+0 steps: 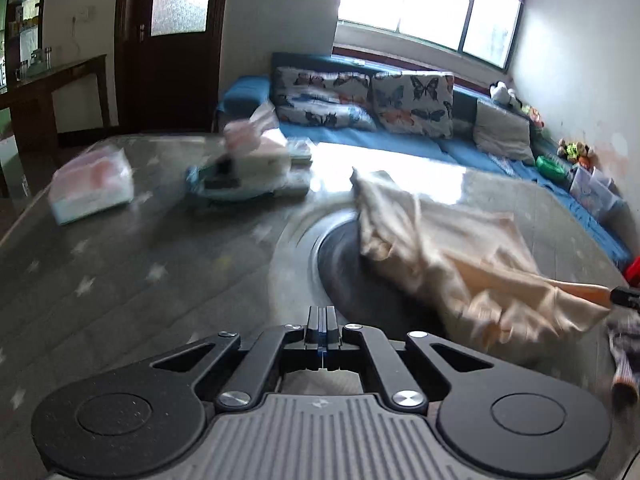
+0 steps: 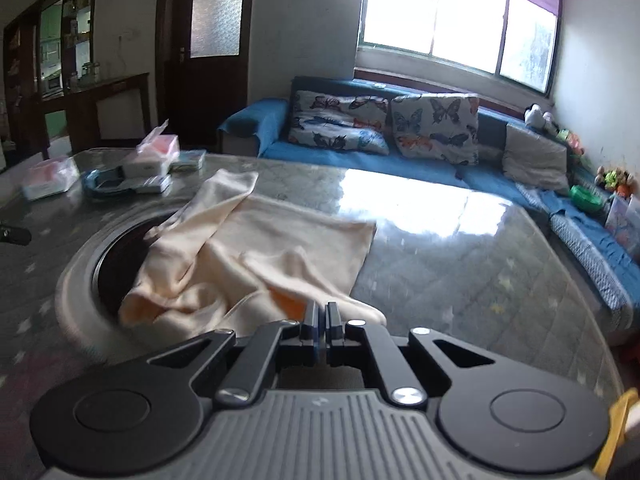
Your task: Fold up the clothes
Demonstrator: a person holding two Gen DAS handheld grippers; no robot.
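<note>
A cream garment (image 1: 440, 248) (image 2: 280, 240) lies crumpled on the glass-topped table (image 2: 460, 272), partly over a dark round inset (image 2: 116, 264). My right gripper (image 2: 322, 314) is shut on the garment's near edge, where an orange inner side shows. In the left wrist view that edge is drawn out to a point at the right gripper (image 1: 618, 298) at the far right. My left gripper (image 1: 322, 316) is shut with nothing between its fingers, over the table left of the garment. Its black tip (image 2: 12, 234) shows at the left edge of the right wrist view.
A wrapped tissue pack (image 1: 92, 186) (image 2: 48, 180) and several small boxes around a blue tray (image 1: 248, 168) (image 2: 132, 176) stand at the table's far left. A blue sofa with butterfly cushions (image 2: 400, 128) runs behind the table and along the right wall.
</note>
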